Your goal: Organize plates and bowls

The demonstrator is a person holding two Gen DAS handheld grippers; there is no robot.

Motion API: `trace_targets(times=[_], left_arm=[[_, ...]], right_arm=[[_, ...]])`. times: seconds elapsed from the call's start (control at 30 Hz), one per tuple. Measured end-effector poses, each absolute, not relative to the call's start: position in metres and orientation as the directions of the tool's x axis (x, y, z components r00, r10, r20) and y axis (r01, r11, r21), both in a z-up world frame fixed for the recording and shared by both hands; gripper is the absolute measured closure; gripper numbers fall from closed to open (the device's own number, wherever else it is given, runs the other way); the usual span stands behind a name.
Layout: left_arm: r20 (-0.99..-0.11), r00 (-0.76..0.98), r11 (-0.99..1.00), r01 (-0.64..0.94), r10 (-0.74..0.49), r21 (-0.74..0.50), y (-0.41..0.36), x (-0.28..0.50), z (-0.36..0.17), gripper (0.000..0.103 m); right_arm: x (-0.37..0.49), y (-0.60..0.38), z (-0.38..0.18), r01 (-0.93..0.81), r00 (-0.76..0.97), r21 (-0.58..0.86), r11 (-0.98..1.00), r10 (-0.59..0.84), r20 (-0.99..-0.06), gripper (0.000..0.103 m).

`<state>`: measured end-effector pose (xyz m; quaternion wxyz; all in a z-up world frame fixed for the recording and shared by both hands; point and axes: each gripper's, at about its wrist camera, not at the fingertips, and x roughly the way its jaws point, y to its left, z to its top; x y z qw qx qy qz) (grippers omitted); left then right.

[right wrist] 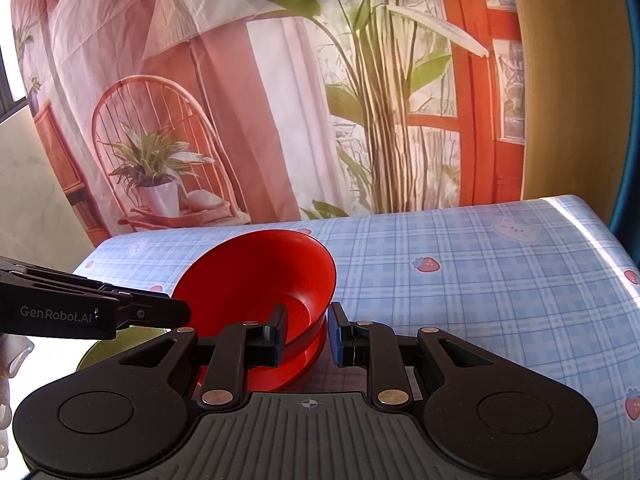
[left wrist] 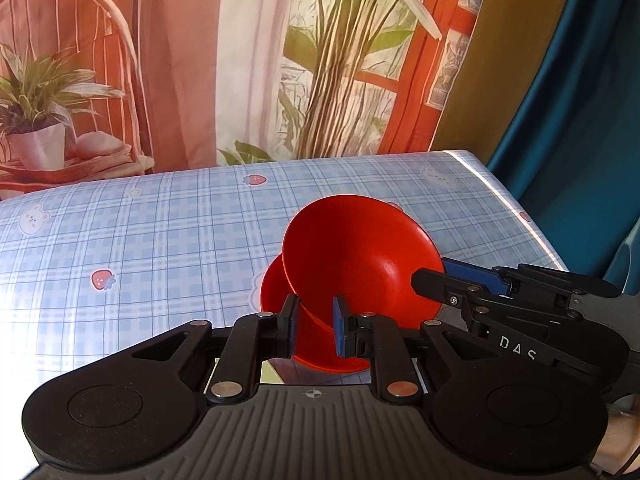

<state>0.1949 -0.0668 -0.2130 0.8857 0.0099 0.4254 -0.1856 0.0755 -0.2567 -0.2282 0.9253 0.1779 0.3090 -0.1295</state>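
Observation:
A red bowl (left wrist: 360,256) is held tilted over a second red bowl (left wrist: 280,296) that sits on the checked tablecloth. My left gripper (left wrist: 315,326) has its pads either side of the tilted bowl's near rim, with a gap showing. My right gripper reaches in from the right in the left wrist view (left wrist: 444,280), at that bowl's right rim. In the right wrist view the right gripper (right wrist: 308,334) straddles the tilted bowl's (right wrist: 256,280) rim over the lower bowl (right wrist: 296,360). The left gripper (right wrist: 176,310) comes in from the left at the bowl's rim.
The table has a blue checked cloth (left wrist: 140,240) with strawberry and bear prints. A yellow-green plate (right wrist: 120,346) lies at the lower left under the left gripper. A printed backdrop curtain (left wrist: 200,60) hangs behind the table. The table's right edge (left wrist: 532,220) borders a teal curtain.

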Motion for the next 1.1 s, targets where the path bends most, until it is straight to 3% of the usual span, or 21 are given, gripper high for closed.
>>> trace_targets(times=[1.1], left_arm=[[-0.799,0.525,0.938,0.321,-0.292,-0.133,-0.063,0.211,-0.231,0.084]], right_arm=[[0.085,-0.251,-0.259,0.348,0.725,0.241,0.906,-0.097,-0.682,0.080]])
